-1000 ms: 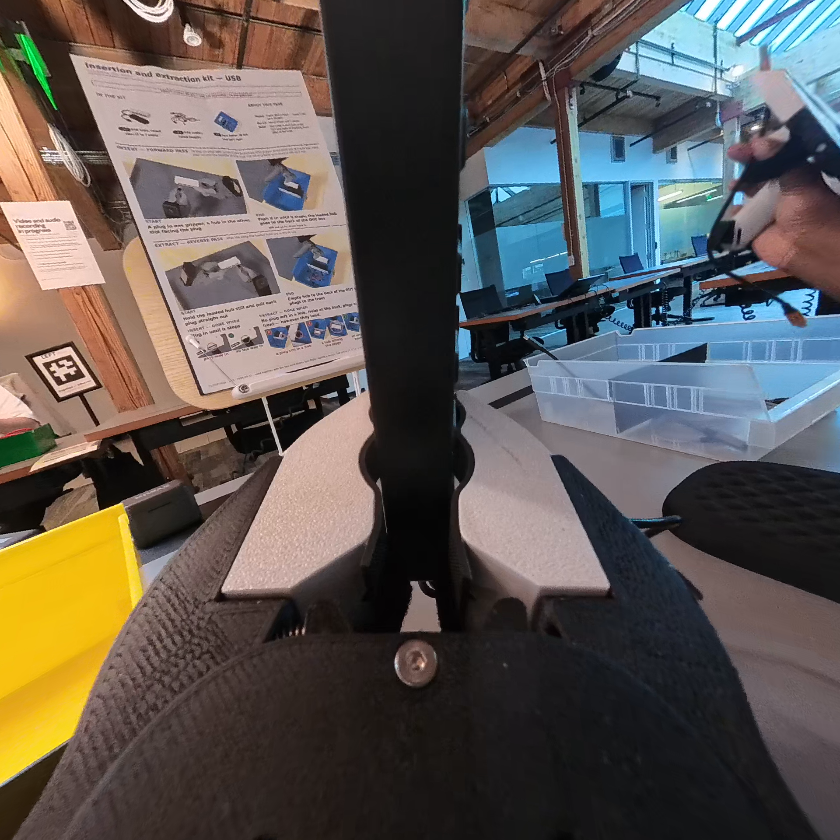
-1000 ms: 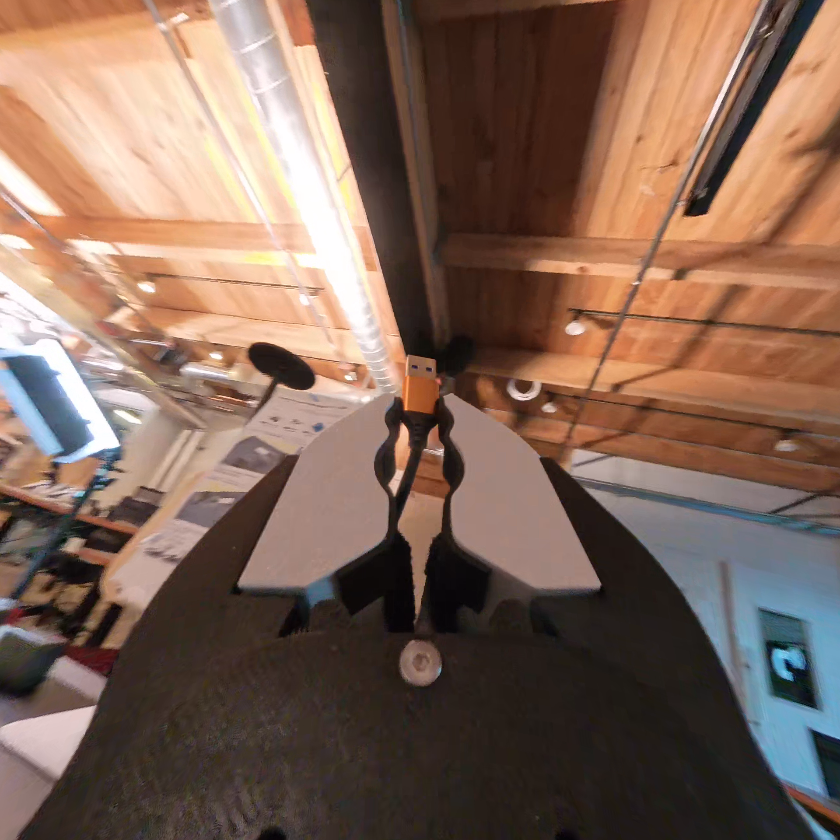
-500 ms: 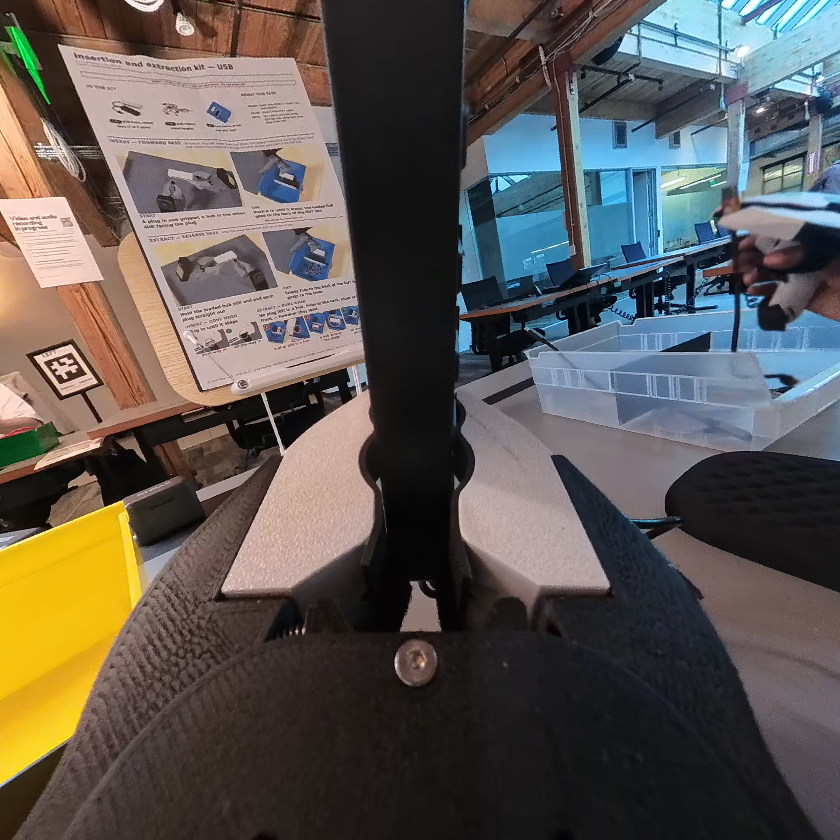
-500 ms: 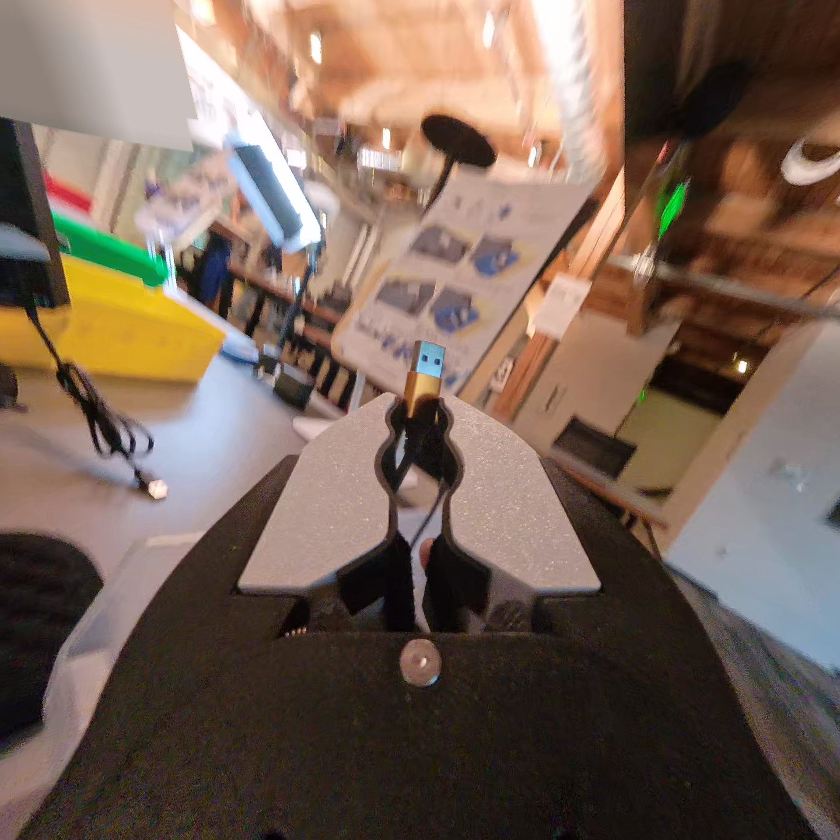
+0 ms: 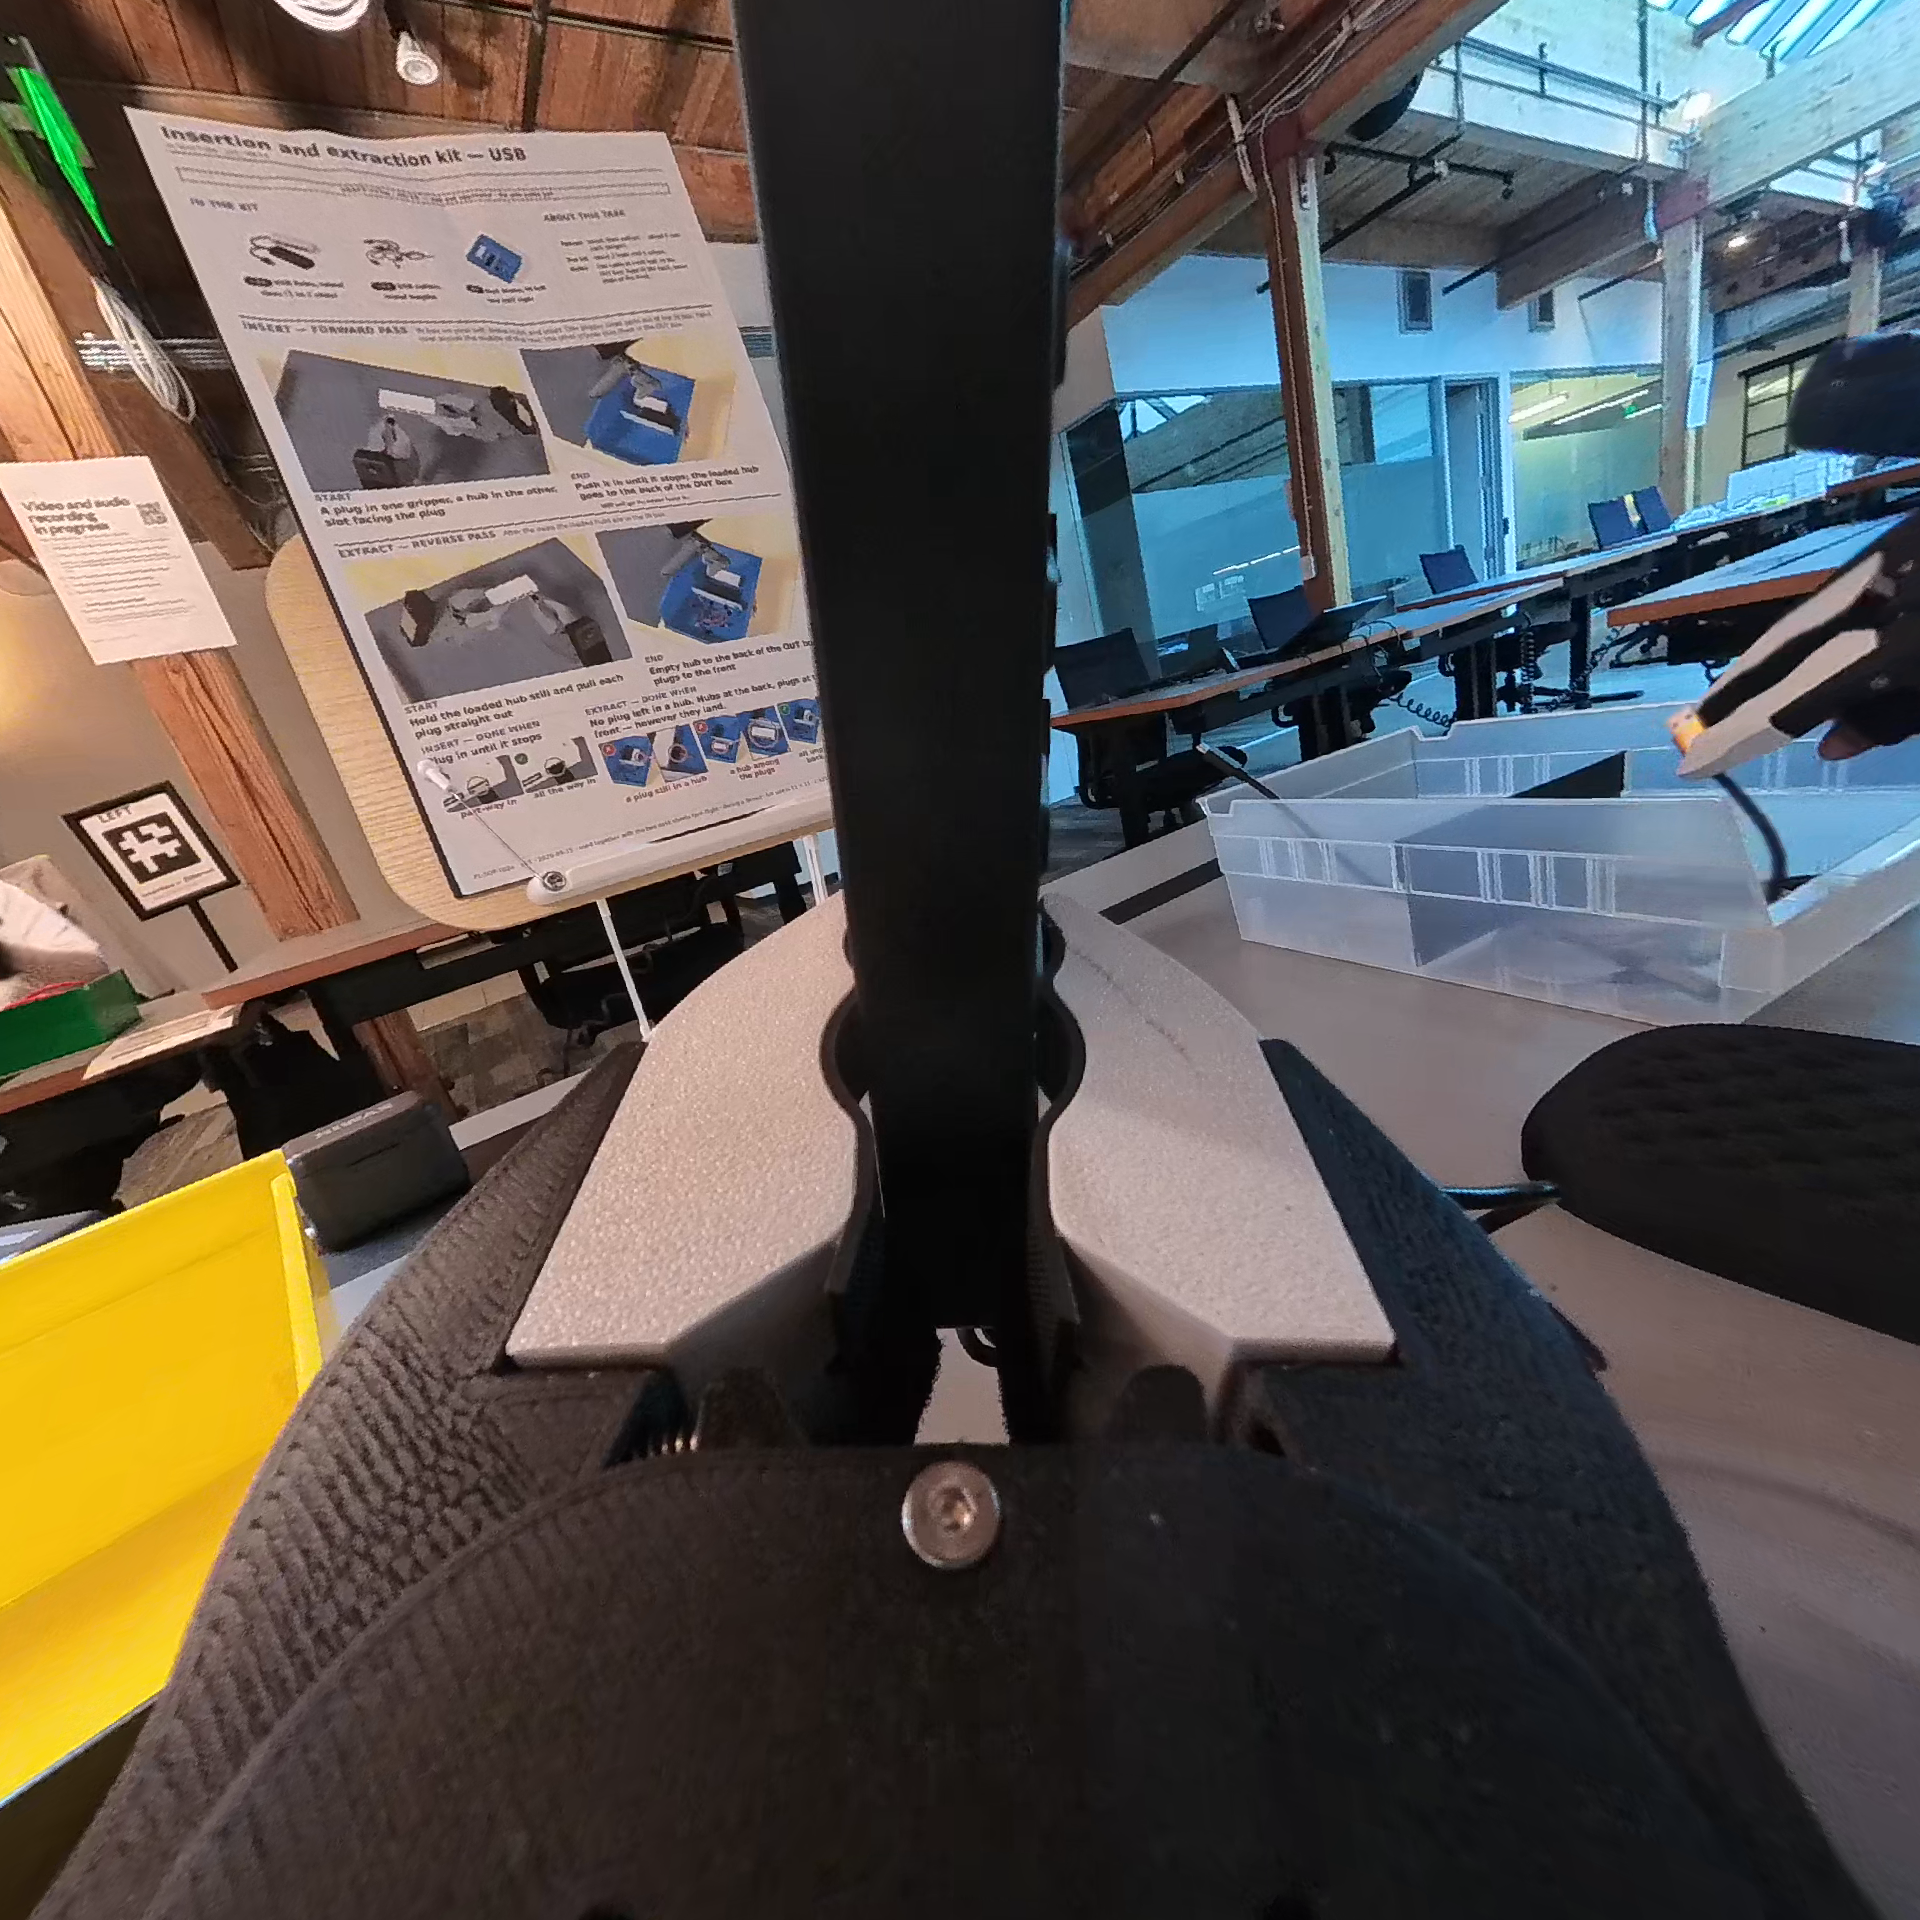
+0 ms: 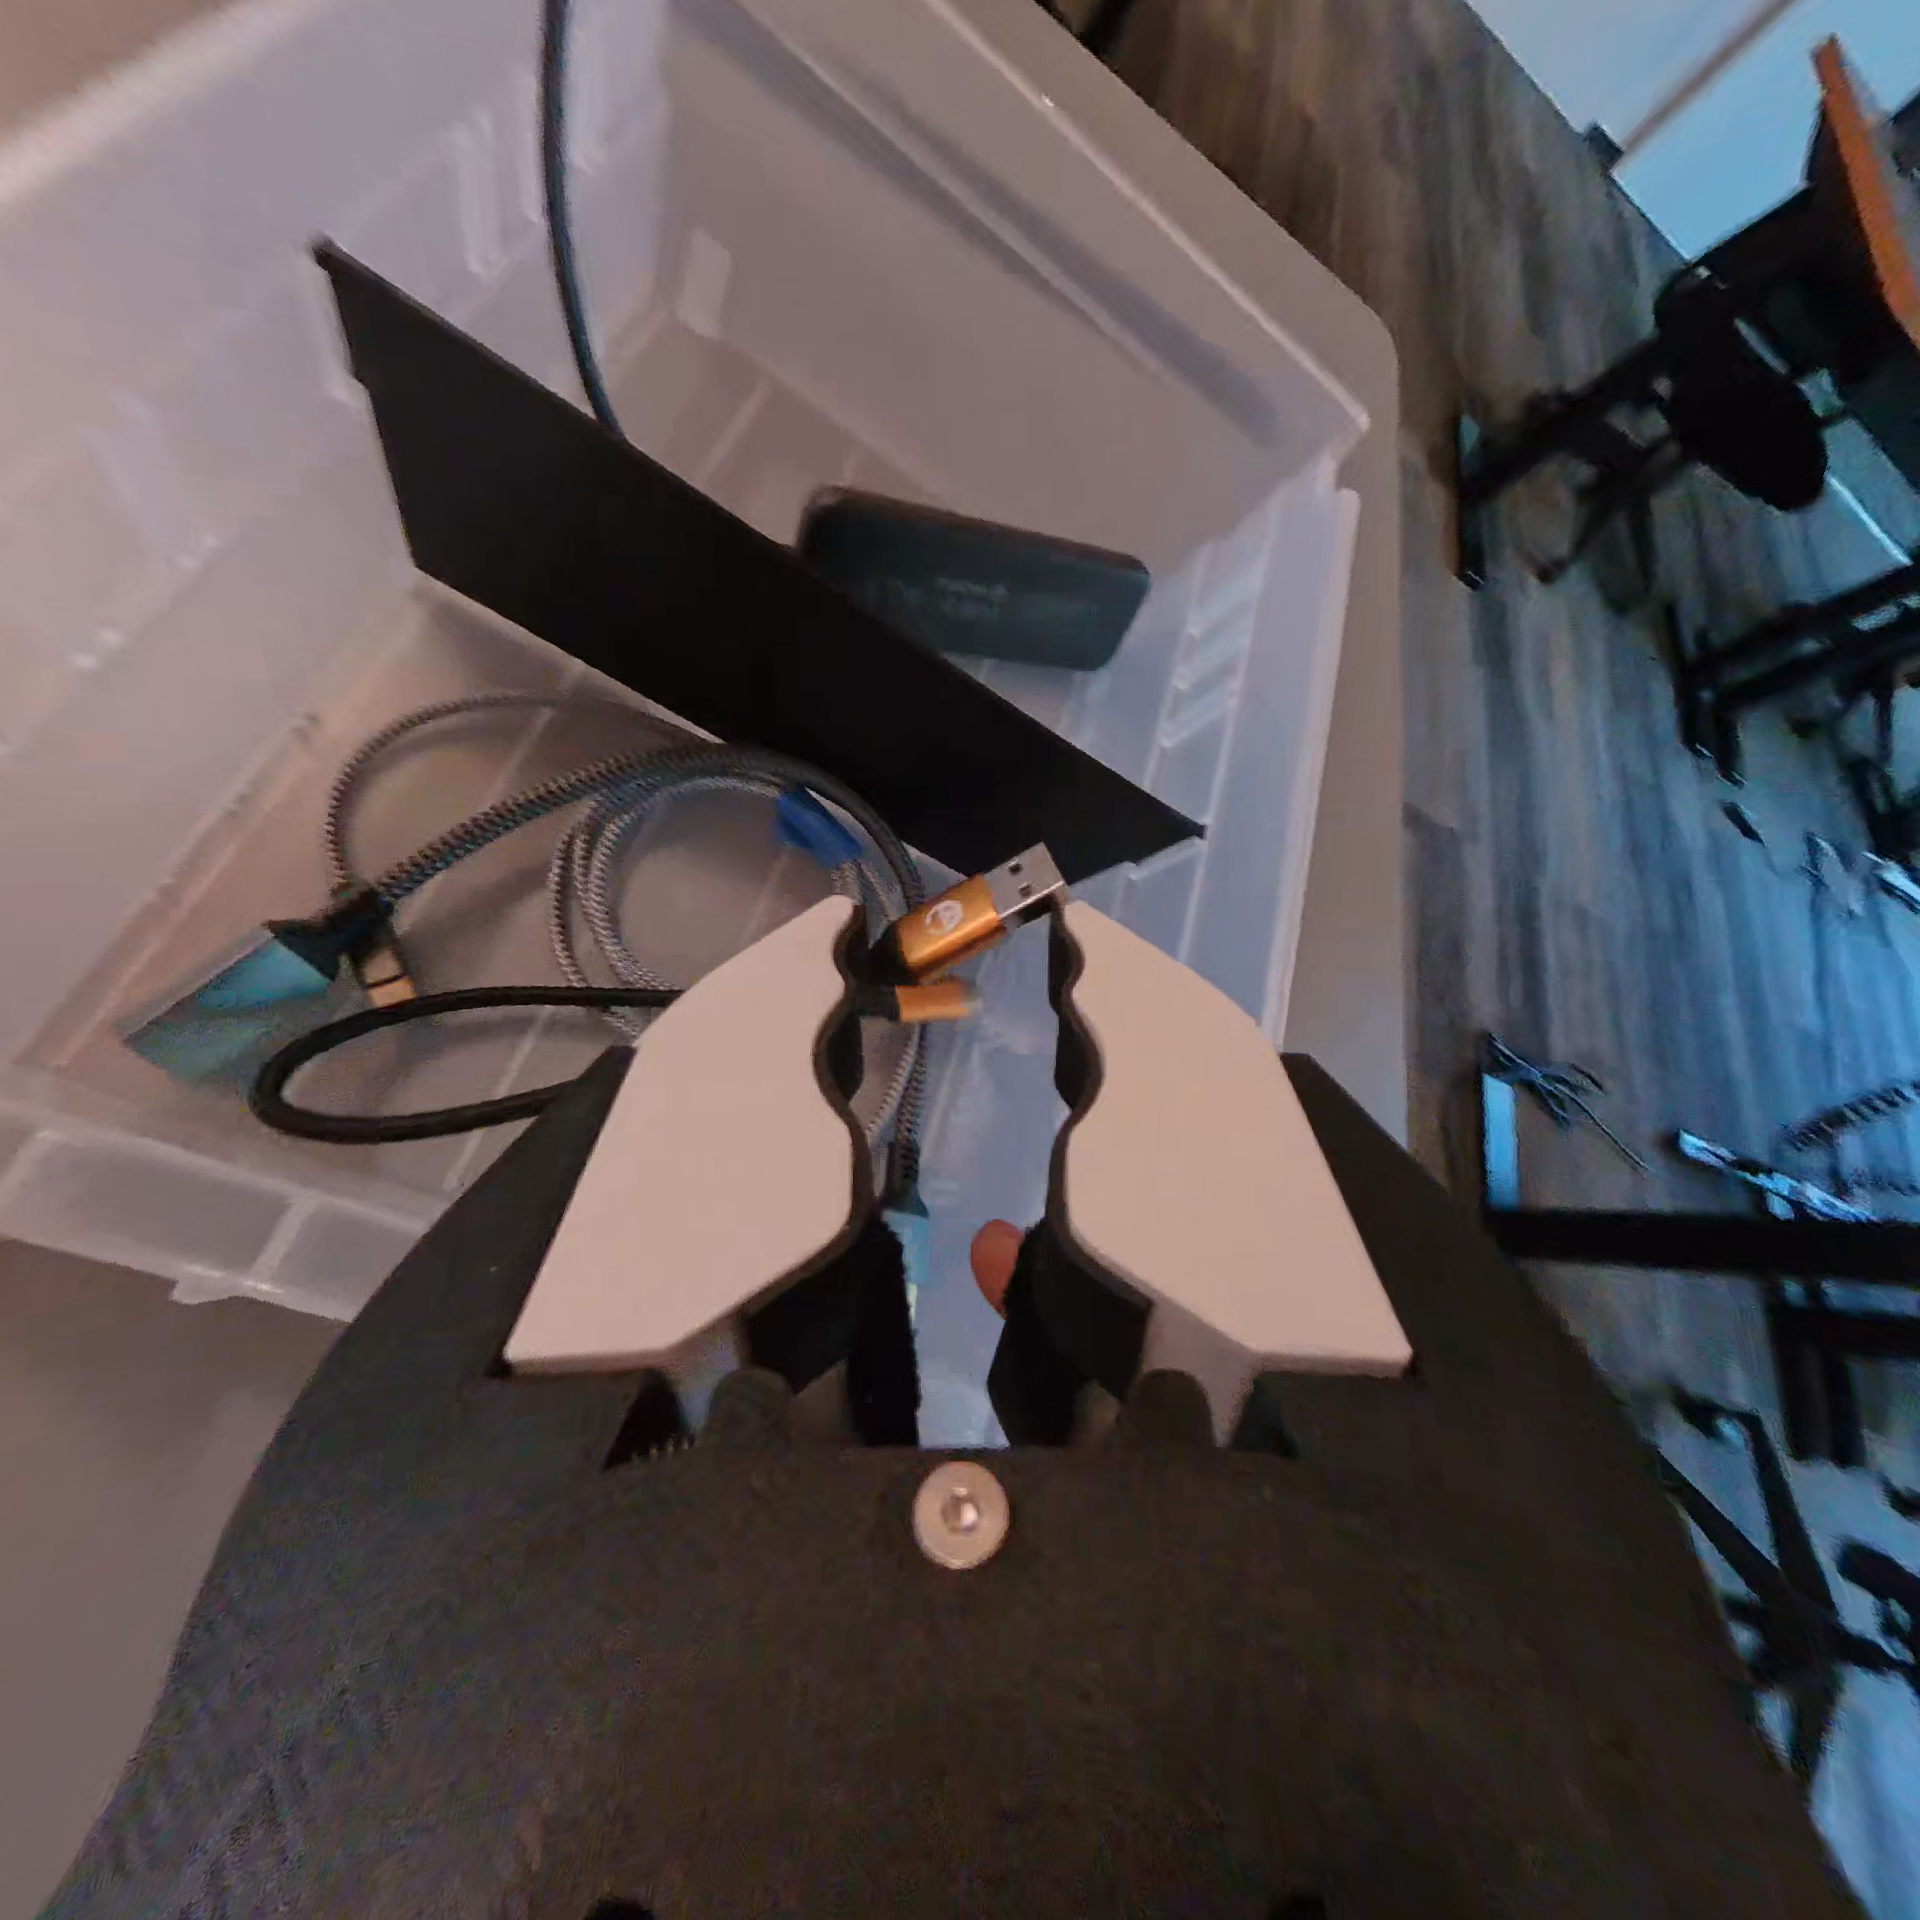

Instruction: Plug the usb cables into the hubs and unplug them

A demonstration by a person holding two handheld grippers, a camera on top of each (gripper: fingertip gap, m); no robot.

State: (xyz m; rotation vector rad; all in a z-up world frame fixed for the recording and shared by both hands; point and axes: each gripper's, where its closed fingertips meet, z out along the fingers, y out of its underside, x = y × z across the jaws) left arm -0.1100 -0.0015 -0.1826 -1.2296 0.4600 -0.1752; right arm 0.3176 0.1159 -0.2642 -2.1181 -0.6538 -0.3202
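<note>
My left gripper point(image 5: 945, 914) is shut on a long black hub point(image 5: 914, 520) that stands upright out of the jaws and runs off the top of the left wrist view. My right gripper point(image 6: 958, 923) is open over the clear plastic bin point(image 6: 1247, 343). An orange USB plug point(image 6: 935, 935) lies tilted and loose between its tips, with a second small orange connector point(image 6: 935, 1003) just below. The right gripper also shows in the left wrist view point(image 5: 1704, 738), above the bin point(image 5: 1455, 862), with its black cable hanging in.
A black divider point(image 6: 675, 623) splits the bin. A dark hub point(image 6: 977, 592) lies in the far compartment; braided cables point(image 6: 644, 800) and a black cable point(image 6: 416, 1070) lie in the near one. A yellow bin point(image 5: 135, 1403), a poster board point(image 5: 468, 468) and a black round pad point(image 5: 1745, 1164) surround the left gripper.
My right gripper swung from pointing at the ceiling down over the clear bin, and its jaws opened. The orange plug has tipped sideways, loose. The left gripper and hub have stayed still.
</note>
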